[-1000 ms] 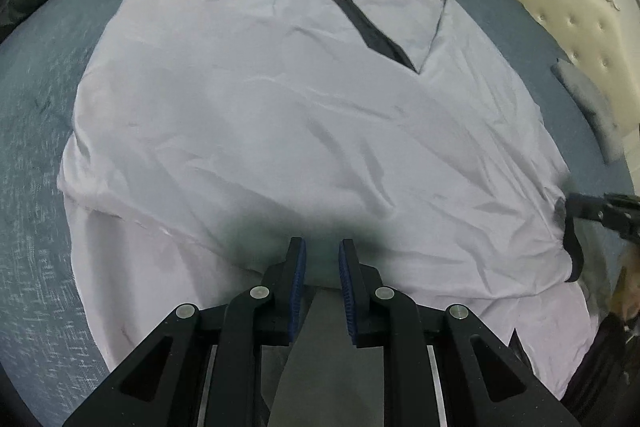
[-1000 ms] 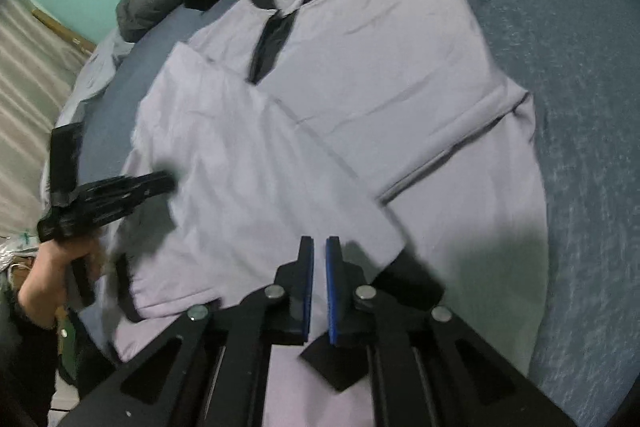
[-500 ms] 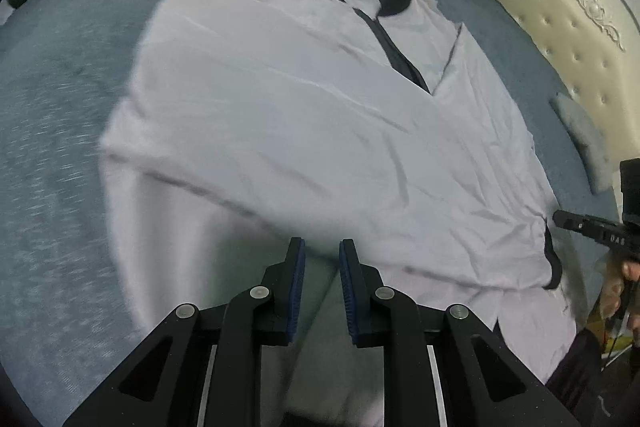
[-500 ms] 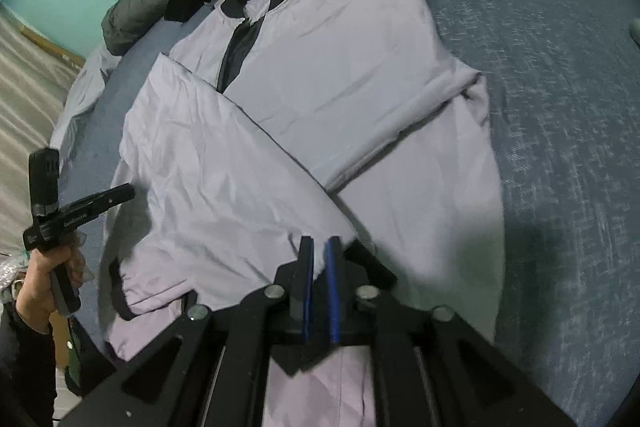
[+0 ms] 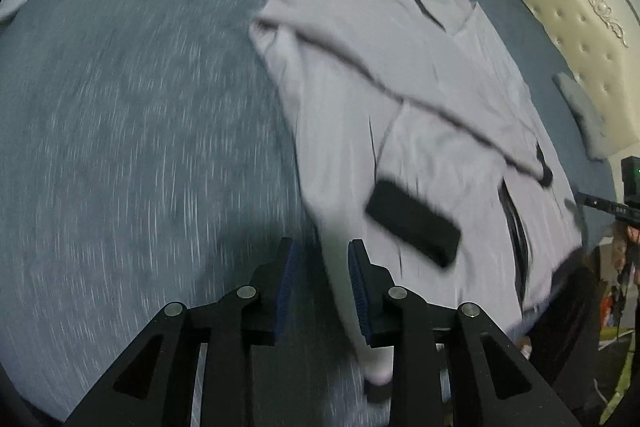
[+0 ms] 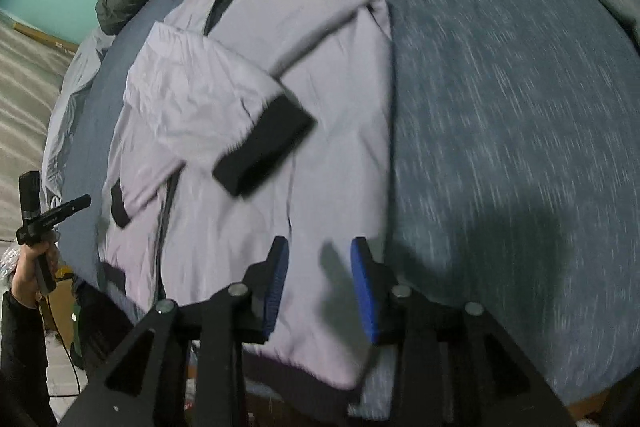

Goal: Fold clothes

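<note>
The lilac jacket lies on the blue bed, sleeves folded inward to narrow it, one black cuff toward eleven o'clock of the right gripper. Both the right gripper and the left gripper are opening; fabric passes between the left one's pads unpinched.

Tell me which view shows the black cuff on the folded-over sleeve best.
The right wrist view: the cuff lies near mid-frame with the whole sleeve leading to it across the jacket. The left wrist view also shows the cuff, but more blurred and lower, near the fingers.
</note>
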Demonstrator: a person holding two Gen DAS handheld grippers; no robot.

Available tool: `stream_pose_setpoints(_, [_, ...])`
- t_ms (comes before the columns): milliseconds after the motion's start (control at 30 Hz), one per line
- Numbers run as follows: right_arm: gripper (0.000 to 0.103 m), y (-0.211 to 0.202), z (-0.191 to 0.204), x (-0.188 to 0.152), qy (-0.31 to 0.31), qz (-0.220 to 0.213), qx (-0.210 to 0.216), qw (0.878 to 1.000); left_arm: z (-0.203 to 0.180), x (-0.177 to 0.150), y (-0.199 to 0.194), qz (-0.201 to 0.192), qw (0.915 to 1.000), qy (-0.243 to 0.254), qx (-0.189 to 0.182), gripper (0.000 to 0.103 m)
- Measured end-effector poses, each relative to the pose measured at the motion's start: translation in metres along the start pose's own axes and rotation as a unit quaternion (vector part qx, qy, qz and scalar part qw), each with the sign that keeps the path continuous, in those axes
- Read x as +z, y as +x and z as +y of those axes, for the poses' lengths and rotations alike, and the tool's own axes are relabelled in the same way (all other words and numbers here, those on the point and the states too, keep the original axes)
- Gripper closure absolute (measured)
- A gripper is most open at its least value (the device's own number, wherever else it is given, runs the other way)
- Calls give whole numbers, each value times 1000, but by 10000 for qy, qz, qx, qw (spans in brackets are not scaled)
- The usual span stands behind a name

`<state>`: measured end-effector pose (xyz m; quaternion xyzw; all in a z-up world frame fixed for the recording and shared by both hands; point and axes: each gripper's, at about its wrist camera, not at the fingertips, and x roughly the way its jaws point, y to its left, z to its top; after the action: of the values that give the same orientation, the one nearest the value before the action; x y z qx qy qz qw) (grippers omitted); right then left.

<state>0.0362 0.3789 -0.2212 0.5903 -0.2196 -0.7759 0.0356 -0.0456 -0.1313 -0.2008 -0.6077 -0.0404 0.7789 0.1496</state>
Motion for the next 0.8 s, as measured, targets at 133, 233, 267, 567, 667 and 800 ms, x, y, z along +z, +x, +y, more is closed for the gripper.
stream_pose_setpoints(133, [69, -4, -1, -20, -20, 109, -21, 9999, -8, -27, -4, 111, 9999, 49, -74, 67])
stream_pose_setpoints(233, [68, -2, 1, -31, -8, 163, -5, 9999, -14, -45, -7, 166, 9997, 82, -159, 63])
stream_pose_setpoints(267, [67, -3, 1, -35, 4, 183, 10, 9998, -16, -50, -7, 177, 9996, 91, -182, 62])
stream_pose_setpoints(567, [61, 4, -4, -64, 68, 402, 184, 9990, -20, -72, -1, 308, 9982, -132, -498, 60])
stream_pose_setpoints(667, [61, 6, -8, -67, 210, 414, 290, 9985, -20, -76, 5, 361, 9970, -247, -645, 56])
stream_pose_setpoints(800, [61, 9, -7, -68, 248, 441, 367, 9980, -21, -80, 16, 480, 9956, -319, -739, 55])
